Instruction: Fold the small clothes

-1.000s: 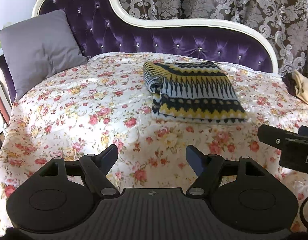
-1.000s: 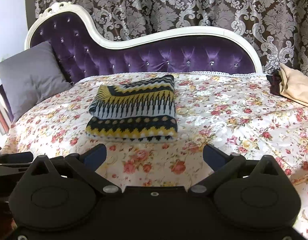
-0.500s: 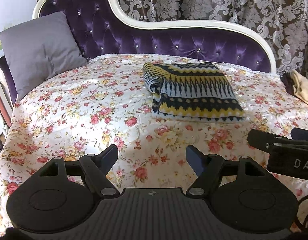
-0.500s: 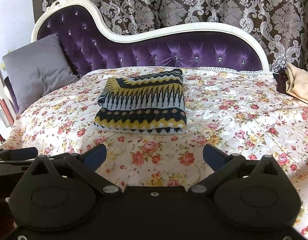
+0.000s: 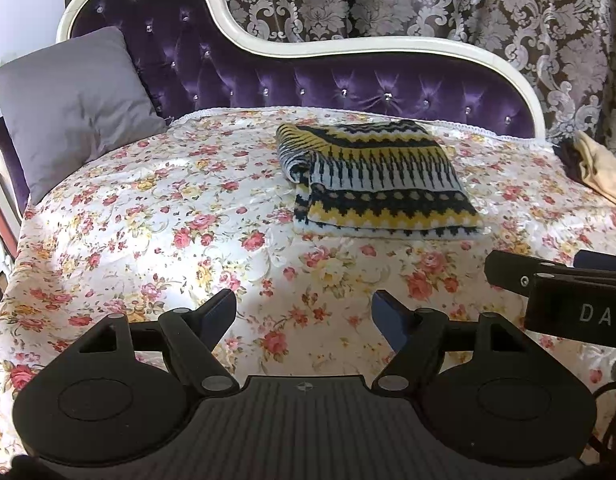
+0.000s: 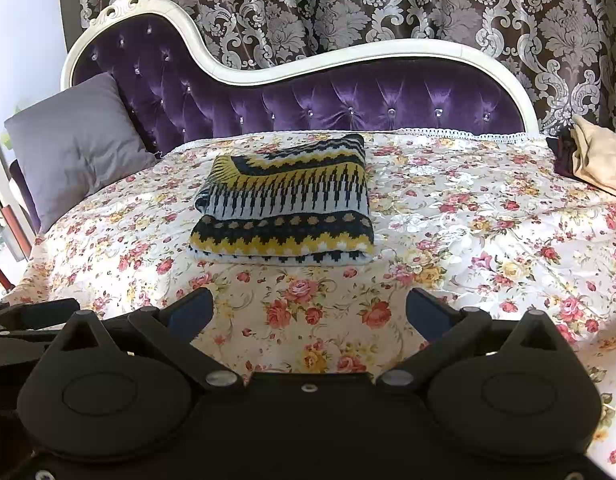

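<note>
Left wrist view gives you the widest look at the daybed (image 5: 348, 92), its purple tufted back curving along the far side under the patterned curtain (image 5: 428, 4). The floral bedspread (image 5: 167, 220) covers the whole seat and serves as your folding surface, smooth and mostly bare, which is likely why the work is done here. A grey cushion (image 5: 75, 100) leans at the far left end, out of the way. At the far right edge sits a beige cloth bundle (image 5: 600, 172) with something dark beside it, probably kept aside from the working space.

The knit sweater (image 5: 376, 184), striped in navy, yellow and white, lies folded into a neat rectangle near the middle of the bedspread, toward the back. Its near edge looks stacked in several layers and its left side rolls over softly. To my eye the fold is finished.

Your left claw (image 5: 303, 308) is spread wide with nothing between its fingers, hanging over bare bedspread well short of the sweater. Your right claw (image 6: 308, 308) is likewise wide and empty, with the sweater ahead of it. You have open room on every side of the sweater.
</note>
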### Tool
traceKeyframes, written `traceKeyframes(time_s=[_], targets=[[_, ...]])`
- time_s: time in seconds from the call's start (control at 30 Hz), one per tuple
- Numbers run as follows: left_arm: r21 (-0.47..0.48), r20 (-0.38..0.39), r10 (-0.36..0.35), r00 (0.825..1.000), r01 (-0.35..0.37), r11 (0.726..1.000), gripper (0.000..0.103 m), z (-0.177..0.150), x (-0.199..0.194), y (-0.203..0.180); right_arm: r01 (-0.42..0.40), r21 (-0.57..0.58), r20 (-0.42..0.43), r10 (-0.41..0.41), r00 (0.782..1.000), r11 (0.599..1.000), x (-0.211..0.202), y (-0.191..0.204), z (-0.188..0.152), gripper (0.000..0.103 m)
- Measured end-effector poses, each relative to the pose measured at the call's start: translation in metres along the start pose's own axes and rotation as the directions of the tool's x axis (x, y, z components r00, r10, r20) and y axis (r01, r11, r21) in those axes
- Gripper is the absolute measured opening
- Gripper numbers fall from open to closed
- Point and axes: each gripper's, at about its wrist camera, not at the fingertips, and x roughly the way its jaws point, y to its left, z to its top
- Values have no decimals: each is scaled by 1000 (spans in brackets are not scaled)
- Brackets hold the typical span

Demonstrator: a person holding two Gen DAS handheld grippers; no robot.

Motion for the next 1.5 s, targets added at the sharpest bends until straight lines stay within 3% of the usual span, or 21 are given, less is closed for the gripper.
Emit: traceKeyframes(time_s=[1.5], targets=[[18, -15, -14, 1000, 15, 1000, 74, -1, 2, -4, -1, 14, -21, 2, 1000, 1000, 4, 2, -1, 102]])
